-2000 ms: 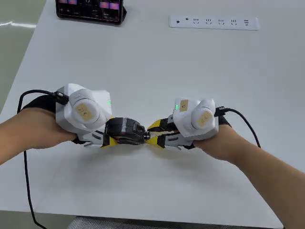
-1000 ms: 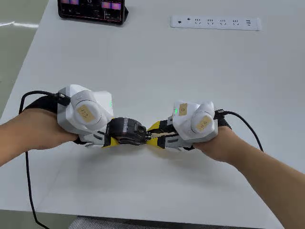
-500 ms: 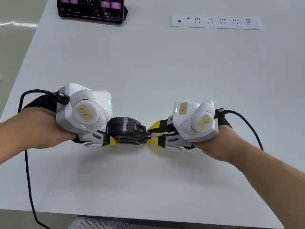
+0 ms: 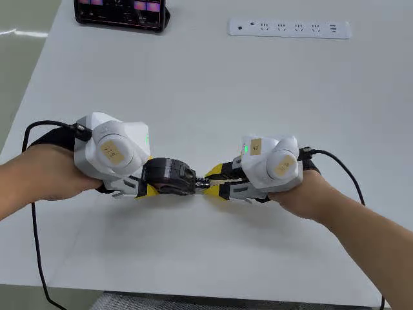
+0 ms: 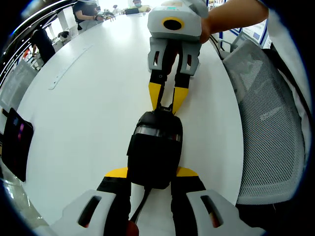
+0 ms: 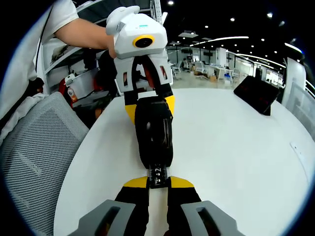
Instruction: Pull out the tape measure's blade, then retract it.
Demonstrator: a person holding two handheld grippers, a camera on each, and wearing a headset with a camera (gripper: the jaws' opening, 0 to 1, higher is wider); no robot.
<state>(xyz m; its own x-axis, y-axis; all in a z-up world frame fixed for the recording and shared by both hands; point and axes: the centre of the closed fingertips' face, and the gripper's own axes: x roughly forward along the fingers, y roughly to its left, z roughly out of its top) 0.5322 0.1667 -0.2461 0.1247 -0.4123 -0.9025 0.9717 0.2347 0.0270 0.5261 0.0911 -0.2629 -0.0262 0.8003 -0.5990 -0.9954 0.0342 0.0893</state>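
On worktop [image 4: 213, 97], tape measure [image 4: 169, 176] is clamped in left gripper [image 5: 152, 173] jaws to be kept steady; blade tip [image 6: 158, 172] is pinched in right gripper [image 6: 158, 184] jaws, ready for pulling.

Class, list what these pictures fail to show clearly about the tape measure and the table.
1. Blade markings: right gripper view, too small and blurred.
2. Tape measure rear: head view, covered by the left gripper.
3. Tablet screen: head view, cut by the top edge.

tape measure [image 4: 169, 176] sat on table [image 4: 258, 97] btwn left gripper [image 4: 153, 182] & right gripper [image 4: 211, 181], touching both; tablet [image 4: 122, 13] lay far behind at left, power strip [image 4: 289, 28] at right.
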